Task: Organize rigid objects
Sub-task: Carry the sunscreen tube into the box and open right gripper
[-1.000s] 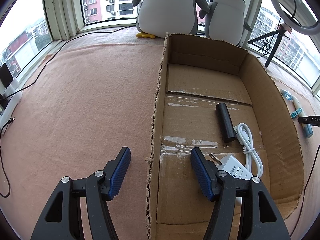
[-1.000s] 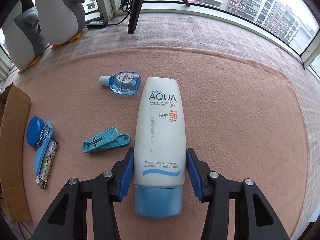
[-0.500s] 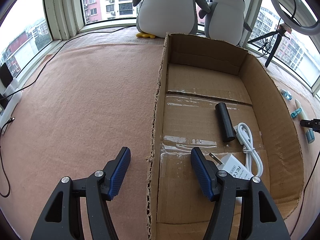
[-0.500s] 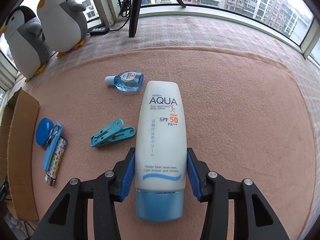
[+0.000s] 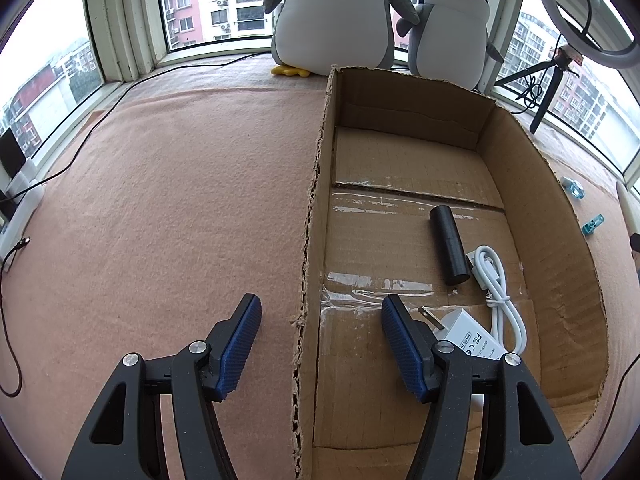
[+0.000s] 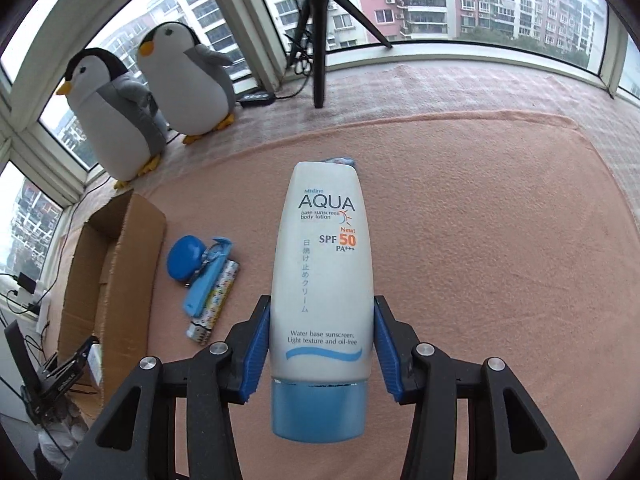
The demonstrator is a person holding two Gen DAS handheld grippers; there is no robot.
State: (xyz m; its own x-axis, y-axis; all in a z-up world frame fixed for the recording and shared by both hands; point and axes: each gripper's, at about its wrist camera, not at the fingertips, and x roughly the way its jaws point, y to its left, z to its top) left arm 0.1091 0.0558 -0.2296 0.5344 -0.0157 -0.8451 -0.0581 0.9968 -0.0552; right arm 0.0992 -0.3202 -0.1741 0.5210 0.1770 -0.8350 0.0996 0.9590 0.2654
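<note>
Indoors, over pink carpet (image 6: 480,220), right tool (image 6: 322,344) clamps sunscreen tube (image 6: 320,280); left tool (image 5: 320,332) gapes.

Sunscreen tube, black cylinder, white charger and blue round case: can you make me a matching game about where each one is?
Things:
1. sunscreen tube
2. black cylinder
3. white charger
4. blue round case

Places:
A. on the pink blanket, outside the box
B. in the box, lying by the white cable
C. between the right gripper's fingers
D. in the box, partly behind the left gripper's finger

Pairs: 1-C, 2-B, 3-D, 4-A
</note>
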